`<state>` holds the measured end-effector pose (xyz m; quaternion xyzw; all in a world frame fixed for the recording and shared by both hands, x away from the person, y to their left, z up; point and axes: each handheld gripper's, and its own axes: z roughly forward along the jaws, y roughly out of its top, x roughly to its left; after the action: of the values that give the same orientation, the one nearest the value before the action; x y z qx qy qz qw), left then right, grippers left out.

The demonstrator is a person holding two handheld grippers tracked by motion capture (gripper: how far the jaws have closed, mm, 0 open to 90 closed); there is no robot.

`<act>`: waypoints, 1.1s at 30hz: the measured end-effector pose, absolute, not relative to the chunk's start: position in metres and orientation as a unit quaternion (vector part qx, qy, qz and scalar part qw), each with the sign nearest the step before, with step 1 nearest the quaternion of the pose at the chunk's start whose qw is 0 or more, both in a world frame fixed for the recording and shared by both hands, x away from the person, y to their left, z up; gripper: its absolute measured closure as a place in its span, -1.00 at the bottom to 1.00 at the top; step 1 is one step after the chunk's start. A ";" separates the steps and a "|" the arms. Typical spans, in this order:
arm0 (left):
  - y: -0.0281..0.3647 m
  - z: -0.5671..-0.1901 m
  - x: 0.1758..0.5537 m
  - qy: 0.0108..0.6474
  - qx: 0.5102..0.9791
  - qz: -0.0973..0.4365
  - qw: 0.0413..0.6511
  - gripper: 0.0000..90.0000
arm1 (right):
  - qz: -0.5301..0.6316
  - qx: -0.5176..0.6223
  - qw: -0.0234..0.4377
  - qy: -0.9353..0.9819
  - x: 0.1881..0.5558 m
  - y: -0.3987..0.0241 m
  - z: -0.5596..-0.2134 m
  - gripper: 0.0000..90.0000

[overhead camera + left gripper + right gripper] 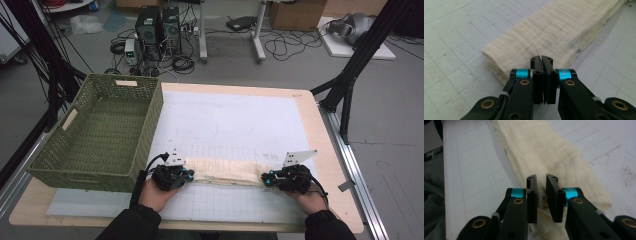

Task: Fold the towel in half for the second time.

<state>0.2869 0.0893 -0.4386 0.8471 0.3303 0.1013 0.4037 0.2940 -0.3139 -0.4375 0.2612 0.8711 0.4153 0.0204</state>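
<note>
A pale wooden table (320,145) carried a white gridded mat (240,125) over most of its top, with a green woven basket (100,135) at the left end and a folded cream cloth (227,171) lying across the mat's near part

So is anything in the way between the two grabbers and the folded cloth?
No, nothing is. The left gripper and right gripper sit right at the two ends of the folded cream cloth on the white mat.

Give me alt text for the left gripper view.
The left gripper's black jaws are shut together over the near end of a folded cream cloth. The cloth runs away to the upper right across a white gridded mat.
</note>
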 end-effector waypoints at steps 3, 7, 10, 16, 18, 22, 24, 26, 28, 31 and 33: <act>0.090 -0.439 0.288 0.332 0.845 0.101 0.406 0.93 | 0.417 0.263 0.016 0.870 0.287 -0.323 -0.441 0.89; 0.090 -0.439 0.288 0.330 0.845 0.102 0.407 0.90 | 0.427 0.272 0.019 0.862 0.280 -0.333 -0.439 0.74; 0.090 -0.439 0.288 0.329 0.846 0.101 0.406 0.88 | 0.449 0.277 0.036 0.849 0.276 -0.339 -0.426 0.59; 0.089 -0.439 0.287 0.329 0.847 0.101 0.405 0.87 | 0.480 0.256 0.070 0.836 0.281 -0.324 -0.402 0.65; 0.089 -0.440 0.287 0.328 0.847 0.101 0.406 0.87 | 0.473 0.253 0.065 0.842 0.287 -0.313 -0.408 0.67; 0.090 -0.441 0.288 0.325 0.847 0.102 0.409 0.87 | 0.432 0.250 0.061 0.865 0.297 -0.302 -0.428 0.70; 0.090 -0.441 0.288 0.322 0.847 0.102 0.409 0.87 | 0.413 0.253 0.059 0.873 0.297 -0.303 -0.437 0.70; 0.091 -0.442 0.288 0.319 0.847 0.103 0.412 0.87 | 0.401 0.258 0.058 0.877 0.296 -0.309 -0.443 0.70; 0.092 -0.443 0.288 0.316 0.846 0.103 0.416 0.86 | 0.412 0.267 0.055 0.870 0.294 -0.314 -0.444 0.68; 0.093 -0.441 0.287 0.313 0.842 0.102 0.428 0.76 | 0.417 0.262 0.062 0.868 0.291 -0.313 -0.443 0.57; 0.096 -0.438 0.287 0.310 0.836 0.102 0.440 0.66 | 0.432 0.259 0.067 0.862 0.288 -0.312 -0.440 0.43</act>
<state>0.2874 0.0957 -0.4384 0.8364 0.3104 0.1020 0.4400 0.2876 -0.3121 -0.4404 0.2588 0.8616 0.4315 0.0674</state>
